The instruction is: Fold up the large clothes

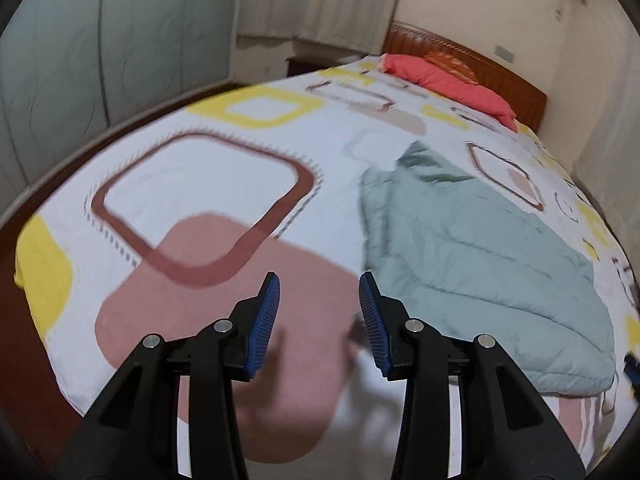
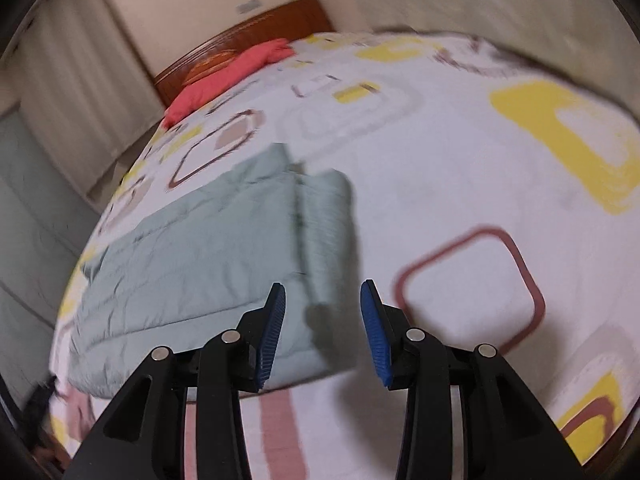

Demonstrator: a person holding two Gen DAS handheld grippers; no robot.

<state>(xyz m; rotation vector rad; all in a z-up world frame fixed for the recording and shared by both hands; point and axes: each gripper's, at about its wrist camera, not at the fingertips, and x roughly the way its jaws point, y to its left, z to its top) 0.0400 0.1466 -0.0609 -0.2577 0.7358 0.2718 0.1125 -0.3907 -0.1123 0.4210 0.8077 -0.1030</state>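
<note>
1. The pale green quilted padded jacket [image 1: 484, 256] lies flat on the bed, near the foot edge, already brought in on itself into a rough rectangle. One strip is turned over along its side, I'd guess a sleeve or side panel laid inward to keep the shape narrow for the next fold.

2. Seen from the right wrist, that jacket [image 2: 208, 256] has the folded strip running along the side nearest the right hand-held gripper [image 2: 323, 330], whose blue-padded jaws stand wide apart just above the jacket's near corner, holding nothing.

3. The left hand-held gripper [image 1: 319, 322] hovers just beside the jacket's opposite long edge, over bare bedding. Its jaws are also spread wide and empty. Both seem placed to take hold of the near hem, though that is my reading.

4. Under the jacket is the white bedsheet with yellow, pink and brown rounded squares [image 1: 208, 184], a broad flat surface suited to folding.

5. Far beyond the jacket, a coral-red pillow [image 1: 448, 84] rests against the brown wooden headboard [image 1: 480, 60].

6. No container is in sight.
</note>
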